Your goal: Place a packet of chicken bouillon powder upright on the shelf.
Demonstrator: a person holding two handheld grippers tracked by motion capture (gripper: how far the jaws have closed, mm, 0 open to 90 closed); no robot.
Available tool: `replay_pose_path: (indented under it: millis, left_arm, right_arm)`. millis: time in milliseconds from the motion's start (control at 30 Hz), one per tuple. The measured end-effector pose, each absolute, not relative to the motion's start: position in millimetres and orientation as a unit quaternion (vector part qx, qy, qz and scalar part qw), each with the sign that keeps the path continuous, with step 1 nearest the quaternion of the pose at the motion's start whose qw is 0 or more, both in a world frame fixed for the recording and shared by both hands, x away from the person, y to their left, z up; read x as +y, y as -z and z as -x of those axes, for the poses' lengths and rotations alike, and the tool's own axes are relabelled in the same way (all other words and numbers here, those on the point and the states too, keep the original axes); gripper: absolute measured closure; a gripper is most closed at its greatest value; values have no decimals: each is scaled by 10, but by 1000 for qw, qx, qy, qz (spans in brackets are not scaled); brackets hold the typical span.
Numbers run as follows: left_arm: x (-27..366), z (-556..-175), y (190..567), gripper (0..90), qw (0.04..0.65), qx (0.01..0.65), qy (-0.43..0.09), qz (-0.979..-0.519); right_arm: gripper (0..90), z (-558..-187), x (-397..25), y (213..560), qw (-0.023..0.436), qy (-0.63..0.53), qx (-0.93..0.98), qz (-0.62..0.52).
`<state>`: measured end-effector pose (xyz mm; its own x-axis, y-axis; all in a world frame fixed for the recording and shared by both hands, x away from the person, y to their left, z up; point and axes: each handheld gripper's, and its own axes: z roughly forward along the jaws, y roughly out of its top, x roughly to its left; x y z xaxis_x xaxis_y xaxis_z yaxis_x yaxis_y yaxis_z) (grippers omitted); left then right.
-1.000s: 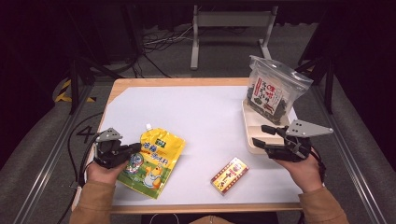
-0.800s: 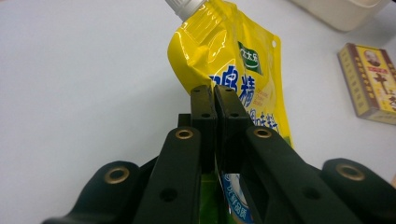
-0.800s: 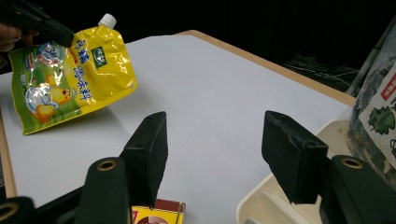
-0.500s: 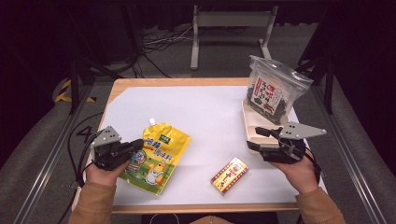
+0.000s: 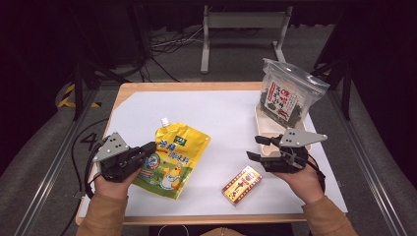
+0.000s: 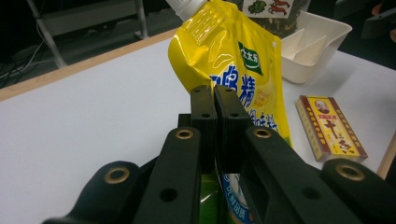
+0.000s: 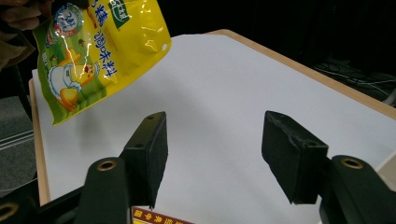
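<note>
High view: left gripper [image 5: 147,150] at lower left of the frame, jaws clamped on the edge of the yellow spouted seasoning pouch [image 5: 173,158], left of centre. Left gripper view shows that pinch close up: both jaws pressed together on the pouch's lower edge. Right gripper [image 5: 259,147] at lower right, jaws spread wide and empty; its own view shows the pouch lifted clear of the white table [image 7: 233,88]. Red-and-yellow box [image 5: 241,184] lies just below it, white tray [image 5: 260,125] and seaweed bag [image 5: 287,94] above.
</note>
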<state>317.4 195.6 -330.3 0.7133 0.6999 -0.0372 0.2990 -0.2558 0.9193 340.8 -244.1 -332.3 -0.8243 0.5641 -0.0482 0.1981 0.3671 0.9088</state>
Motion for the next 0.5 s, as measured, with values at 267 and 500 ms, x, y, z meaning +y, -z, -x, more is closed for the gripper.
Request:
replay_pose_path:
  millis: [267, 500]
  left_arm:
    - [1830, -3186, 3325, 877, 548, 315, -199, -749]
    - [1712, -3178, 3326, 878, 559, 303, -200, -745]
  right_arm:
    - [414, -3447, -2219, 3321, 163, -514, 812, -222]
    - [416, -3497, -2080, 3337, 135, -522, 810, -231]
